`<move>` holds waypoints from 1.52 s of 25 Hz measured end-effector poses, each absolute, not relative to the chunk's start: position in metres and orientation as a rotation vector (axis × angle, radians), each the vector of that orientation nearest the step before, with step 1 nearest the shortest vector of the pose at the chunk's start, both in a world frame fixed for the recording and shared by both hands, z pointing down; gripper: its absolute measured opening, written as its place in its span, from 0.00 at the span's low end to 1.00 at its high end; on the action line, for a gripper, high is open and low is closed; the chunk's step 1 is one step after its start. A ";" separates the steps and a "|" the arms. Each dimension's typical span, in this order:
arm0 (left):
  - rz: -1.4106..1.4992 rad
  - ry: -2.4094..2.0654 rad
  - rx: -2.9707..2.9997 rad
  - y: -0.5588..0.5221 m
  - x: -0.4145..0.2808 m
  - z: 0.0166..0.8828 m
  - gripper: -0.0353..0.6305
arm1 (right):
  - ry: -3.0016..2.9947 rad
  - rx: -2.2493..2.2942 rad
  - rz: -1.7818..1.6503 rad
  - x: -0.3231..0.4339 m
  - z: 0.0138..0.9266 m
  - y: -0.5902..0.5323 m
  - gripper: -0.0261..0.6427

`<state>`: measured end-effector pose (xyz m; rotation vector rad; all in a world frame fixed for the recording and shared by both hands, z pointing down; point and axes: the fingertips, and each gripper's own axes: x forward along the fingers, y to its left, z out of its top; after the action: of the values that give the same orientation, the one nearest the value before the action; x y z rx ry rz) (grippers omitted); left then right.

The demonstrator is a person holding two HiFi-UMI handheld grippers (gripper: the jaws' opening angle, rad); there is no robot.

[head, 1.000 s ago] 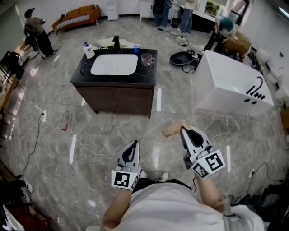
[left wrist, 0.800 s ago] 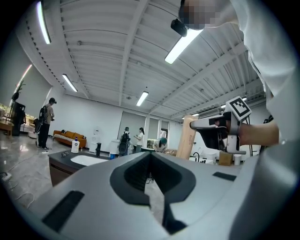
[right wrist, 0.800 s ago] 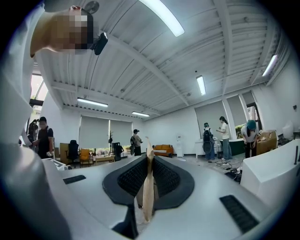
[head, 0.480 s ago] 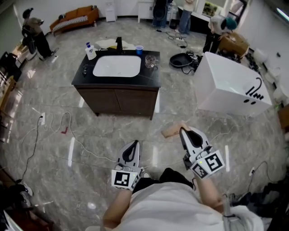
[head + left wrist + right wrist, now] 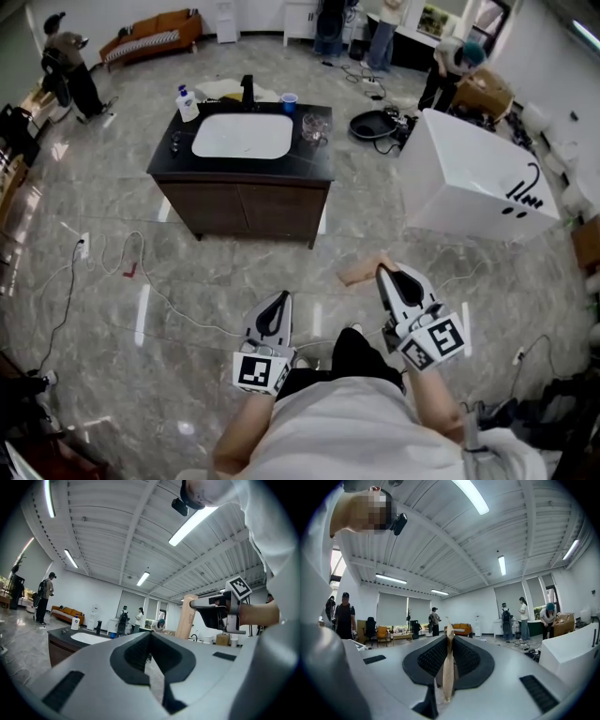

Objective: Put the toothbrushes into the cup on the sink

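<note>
My right gripper is shut on a thin, flat tan piece that sticks out to the left of its tips; I cannot tell whether it is a toothbrush. It stands edge-on between the pads and shows as a tan slab in the left gripper view. My left gripper is shut with nothing in it, low in the head view. Well ahead stands the dark sink cabinet with a white basin. A blue cup and a clear glass cup sit on its right side.
A soap bottle and black faucet are on the counter. A white bathtub stands to the right. Cables trail over the marble floor between me and the cabinet. Several people stand at the back of the room.
The person's dark leg has come forward between the grippers. Both grippers keep their place and grip. The cabinet barely shifts in the head view.
</note>
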<state>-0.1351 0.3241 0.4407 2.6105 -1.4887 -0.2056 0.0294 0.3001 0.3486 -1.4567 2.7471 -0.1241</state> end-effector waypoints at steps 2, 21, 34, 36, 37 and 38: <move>-0.205 -1.488 2.608 0.323 -0.136 0.442 0.06 | 2.746 -1.454 -0.125 0.028 0.349 0.298 0.13; -0.203 -1.563 2.624 0.288 -0.137 0.435 0.06 | 2.750 -1.378 -0.058 0.030 0.343 0.256 0.13; -0.137 -1.585 2.610 0.229 -0.110 0.449 0.06 | 2.735 -1.369 -0.145 0.064 0.362 0.192 0.13; -0.133 -1.588 2.598 0.216 -0.103 0.449 0.06 | 2.744 -1.359 -0.152 0.069 0.364 0.180 0.13; -0.132 -1.589 2.592 0.209 -0.099 0.448 0.06 | 2.746 -1.355 -0.154 0.073 0.365 0.173 0.13; -0.129 -1.589 2.588 0.201 -0.095 0.447 0.06 | 2.746 -1.352 -0.157 0.077 0.365 0.165 0.13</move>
<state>-0.0946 0.2011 0.4470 2.5882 -1.5890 -0.1293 0.0767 0.1646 0.3650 -1.3517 2.7458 -0.1569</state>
